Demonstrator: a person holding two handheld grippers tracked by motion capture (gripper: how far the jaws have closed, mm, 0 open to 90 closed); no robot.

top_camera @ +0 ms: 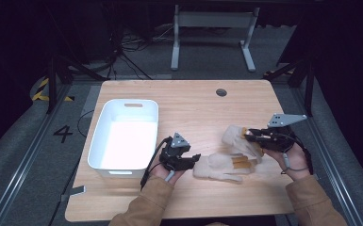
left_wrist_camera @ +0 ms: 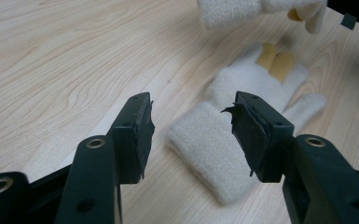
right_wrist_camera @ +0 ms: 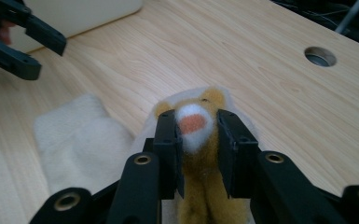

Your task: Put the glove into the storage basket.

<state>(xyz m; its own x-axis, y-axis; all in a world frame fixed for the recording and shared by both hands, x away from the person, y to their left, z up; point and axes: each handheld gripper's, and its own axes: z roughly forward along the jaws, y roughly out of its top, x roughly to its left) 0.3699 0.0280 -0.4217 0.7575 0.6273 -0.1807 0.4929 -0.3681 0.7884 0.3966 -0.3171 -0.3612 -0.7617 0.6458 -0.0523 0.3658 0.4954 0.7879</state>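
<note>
**Operator:** Which step is in hand, and how is it done well?

**Technician:** By judgement, the lifted glove [top_camera: 238, 136] goes to the white bin [top_camera: 104, 155] at the left of the high view, or gets paired with the flat glove [top_camera: 217, 167]. The right tool [top_camera: 251, 135] is clenched on the lifted glove's plush animal trim [right_wrist_camera: 193, 128] — in the right gripper view the pads press both sides of the orange-nosed face. Keep that grip firm; the trim is soft and may slip. Raise it enough for the hanging cuff to clear the flat glove before travelling across.

**Operator:** State of the left tool?

**Technician:** The left tool [top_camera: 195, 159] is released — in the left gripper view its jaws stand apart with nothing between the pads. Lower it squarely over the cuff before closing, so both pads catch fabric rather than the worktop [top_camera: 193, 101].

**Operator:** Where do the gloves lie relative to the tools?

**Technician:** The flat glove lies on the worktop at lower centre of the high view, its cuff just beyond the left tool's tips, fingers pointing right. The lifted glove sits right of centre, held by the right tool, above and just beside the flat glove's fingers. The bin stands well to the left, near the left hand [top_camera: 162, 172].
</note>
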